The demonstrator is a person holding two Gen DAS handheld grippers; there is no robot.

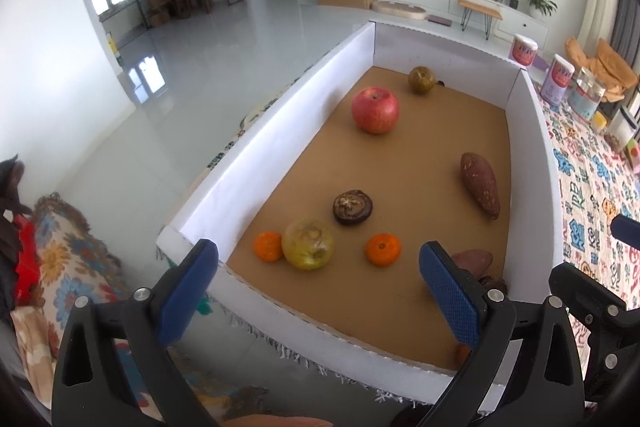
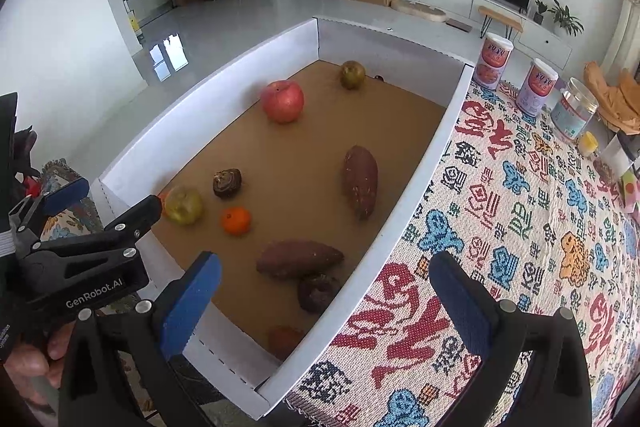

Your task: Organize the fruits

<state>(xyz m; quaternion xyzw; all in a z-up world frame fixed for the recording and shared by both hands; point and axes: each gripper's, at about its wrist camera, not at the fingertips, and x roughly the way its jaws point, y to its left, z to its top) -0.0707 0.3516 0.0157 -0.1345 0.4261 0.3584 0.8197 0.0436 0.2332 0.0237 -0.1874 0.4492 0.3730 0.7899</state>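
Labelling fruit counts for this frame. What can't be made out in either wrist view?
- Left wrist view: near sweet potato is half hidden behind the left gripper's finger.
- Left wrist view: small orange item at the box near corner, mostly covered.
- Right wrist view: second tangerine behind the left gripper.
- Both views: tiny dark object at the far wall, too small.

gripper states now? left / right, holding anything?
Left gripper: open, empty, hovering over the near end of the box.
Right gripper: open, empty, above the box's right wall and the patterned cloth.
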